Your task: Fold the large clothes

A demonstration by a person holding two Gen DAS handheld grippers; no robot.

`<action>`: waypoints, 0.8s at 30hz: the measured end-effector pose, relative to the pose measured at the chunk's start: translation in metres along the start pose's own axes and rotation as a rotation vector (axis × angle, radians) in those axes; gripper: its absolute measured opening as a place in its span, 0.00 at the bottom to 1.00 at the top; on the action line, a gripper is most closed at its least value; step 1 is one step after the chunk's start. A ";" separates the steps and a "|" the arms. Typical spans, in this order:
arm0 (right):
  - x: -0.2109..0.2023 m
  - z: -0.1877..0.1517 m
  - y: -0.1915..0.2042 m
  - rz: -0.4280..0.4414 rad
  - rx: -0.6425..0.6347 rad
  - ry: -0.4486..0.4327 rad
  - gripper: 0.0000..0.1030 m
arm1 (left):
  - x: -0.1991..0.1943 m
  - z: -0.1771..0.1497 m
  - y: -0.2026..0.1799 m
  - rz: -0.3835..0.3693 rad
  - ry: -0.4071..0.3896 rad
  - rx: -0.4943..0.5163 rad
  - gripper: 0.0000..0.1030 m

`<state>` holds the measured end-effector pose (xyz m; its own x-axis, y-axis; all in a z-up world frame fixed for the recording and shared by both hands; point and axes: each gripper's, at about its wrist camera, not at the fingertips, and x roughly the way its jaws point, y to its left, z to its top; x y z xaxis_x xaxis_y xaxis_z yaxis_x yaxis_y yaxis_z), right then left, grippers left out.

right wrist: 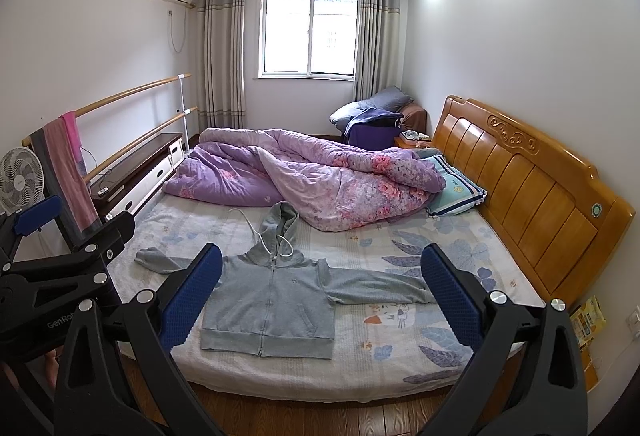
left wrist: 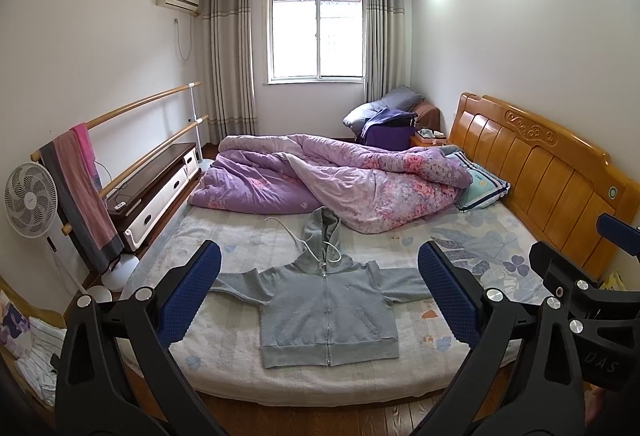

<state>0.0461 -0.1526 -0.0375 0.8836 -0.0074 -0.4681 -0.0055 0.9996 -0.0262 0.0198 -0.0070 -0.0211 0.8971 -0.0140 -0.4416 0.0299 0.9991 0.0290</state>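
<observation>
Hovering claws [left wrist: 320, 292] — flat hoodie [left wrist: 329, 310]

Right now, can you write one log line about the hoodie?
stage: not started | grey hoodie: flat on bed, zipped, sleeves out | left gripper: open | right gripper: open

Black plastic grippers, blue textured fingers [left wrist: 448, 296], silver screws [right wrist: 498, 297].

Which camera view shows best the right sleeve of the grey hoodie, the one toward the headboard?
The right wrist view: the sleeve lies nearly whole between the open right tongs. In the left wrist view, a pad of the left tongs hides the sleeve's outer end.
</observation>
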 end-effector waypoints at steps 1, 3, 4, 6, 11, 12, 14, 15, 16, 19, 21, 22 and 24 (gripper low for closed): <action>0.001 0.000 0.000 0.000 0.000 0.000 0.93 | 0.001 -0.001 -0.001 0.000 0.000 0.000 0.96; 0.000 0.001 0.001 -0.003 -0.002 0.003 0.93 | 0.003 -0.003 -0.003 -0.001 0.002 -0.002 0.96; 0.001 0.001 0.001 -0.003 -0.001 0.004 0.93 | 0.003 -0.004 -0.002 -0.002 0.002 -0.003 0.96; 0.001 0.000 0.001 -0.003 -0.001 0.004 0.93 | 0.004 -0.005 -0.003 -0.004 0.003 -0.002 0.96; 0.003 -0.001 0.000 -0.002 -0.002 0.006 0.93 | 0.004 -0.005 -0.003 -0.003 0.004 -0.004 0.96; 0.003 -0.001 0.000 -0.003 -0.002 0.006 0.93 | 0.004 -0.005 -0.004 -0.004 0.006 -0.003 0.96; 0.004 -0.001 0.000 -0.001 -0.003 0.008 0.93 | 0.008 -0.006 -0.003 -0.008 0.007 -0.006 0.95; 0.005 -0.002 0.000 -0.001 -0.008 0.010 0.93 | 0.009 -0.007 -0.005 -0.010 0.007 -0.007 0.95; 0.005 -0.002 0.000 -0.003 -0.010 0.011 0.93 | 0.010 -0.007 -0.006 -0.006 0.006 -0.004 0.95; 0.003 -0.002 0.001 0.002 -0.005 0.003 0.93 | 0.013 -0.005 -0.003 -0.011 0.004 -0.009 0.95; 0.002 -0.001 0.004 0.001 -0.001 -0.003 0.93 | 0.014 -0.004 -0.004 -0.020 0.004 -0.020 0.95; 0.003 -0.001 0.004 0.002 -0.002 0.004 0.93 | 0.016 -0.002 -0.002 -0.018 0.005 -0.016 0.95; 0.005 -0.002 0.003 -0.001 -0.006 0.010 0.93 | 0.018 -0.001 -0.002 -0.015 0.007 -0.011 0.95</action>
<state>0.0498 -0.1494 -0.0413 0.8789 -0.0084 -0.4769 -0.0076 0.9995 -0.0316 0.0353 -0.0096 -0.0298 0.8936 -0.0290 -0.4480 0.0385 0.9992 0.0121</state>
